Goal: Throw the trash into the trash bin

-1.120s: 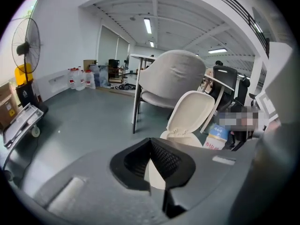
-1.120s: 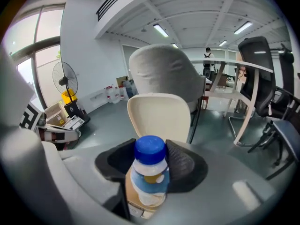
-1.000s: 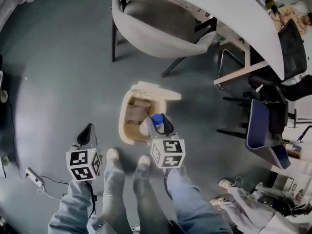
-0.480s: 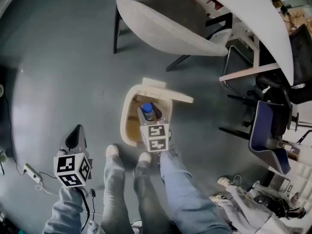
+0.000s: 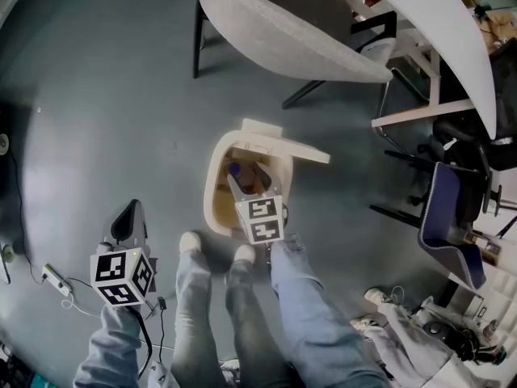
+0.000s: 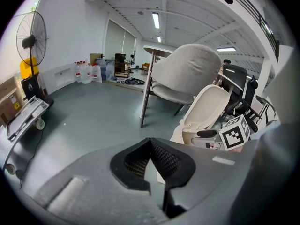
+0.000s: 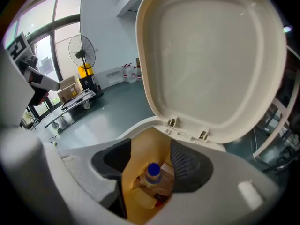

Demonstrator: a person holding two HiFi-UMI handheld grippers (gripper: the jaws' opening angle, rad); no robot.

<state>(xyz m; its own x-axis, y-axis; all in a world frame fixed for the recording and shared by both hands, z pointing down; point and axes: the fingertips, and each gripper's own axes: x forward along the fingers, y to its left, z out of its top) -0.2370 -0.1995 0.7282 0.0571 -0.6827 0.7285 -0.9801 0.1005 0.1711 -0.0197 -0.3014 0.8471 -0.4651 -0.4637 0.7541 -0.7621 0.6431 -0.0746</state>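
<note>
Right gripper view, bottle [image 7: 153, 173] inside trash bin [image 7: 145, 150]

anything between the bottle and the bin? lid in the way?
Nothing visible. The lid stands open, the right claw's jaws have just been opening with nothing gripped, and the bottle already lies inside the bin.

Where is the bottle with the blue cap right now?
The bottle is inside the open cream trash bin, among other trash. In the head view the bin stands mid-frame, just ahead of the person's shoes.
</note>
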